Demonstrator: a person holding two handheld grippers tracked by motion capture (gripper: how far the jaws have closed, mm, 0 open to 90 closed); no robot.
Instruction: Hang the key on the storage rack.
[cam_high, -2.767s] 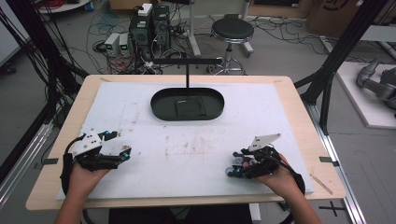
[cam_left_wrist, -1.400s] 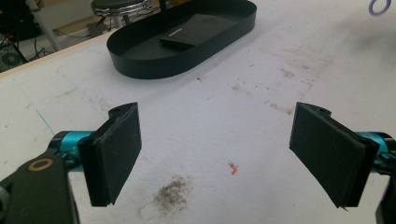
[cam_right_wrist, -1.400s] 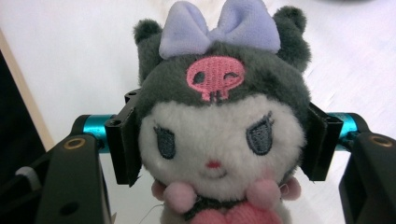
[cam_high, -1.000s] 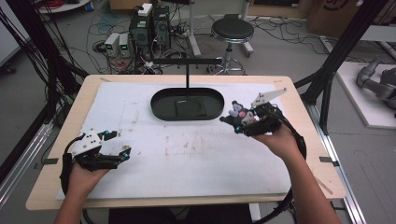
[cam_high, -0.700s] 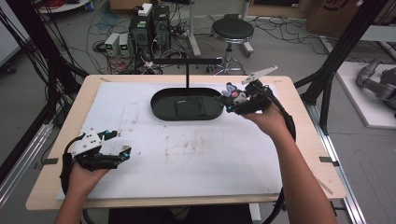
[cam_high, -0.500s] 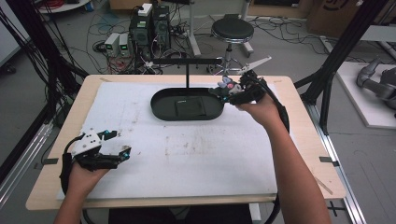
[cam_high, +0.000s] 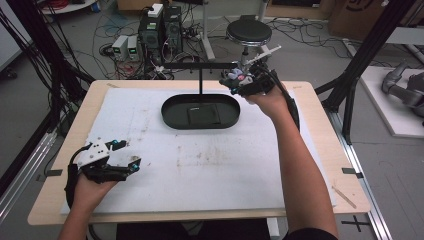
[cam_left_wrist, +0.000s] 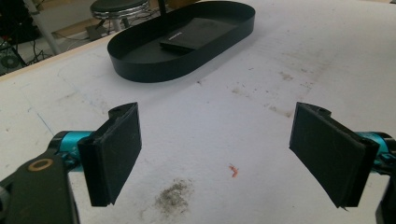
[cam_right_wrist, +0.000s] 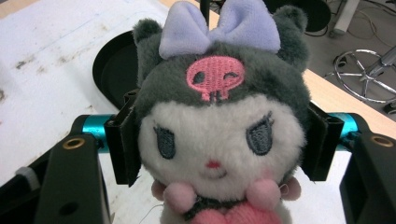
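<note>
right gripper (cam_high: 239, 80): my jaws clamp plush toy (cam_right_wrist: 219, 126) | black tray (cam_high: 170, 111) lies below-left (close) | left gripper (cam_high: 131, 166) gapes empty, far

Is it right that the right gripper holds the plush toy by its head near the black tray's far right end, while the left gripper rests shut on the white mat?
Not quite. The left gripper is open: the left gripper view shows its jaws wide apart with nothing between them. The rest stands: the right gripper clamps the plush toy by its head, near the far right end of the black tray.
</note>
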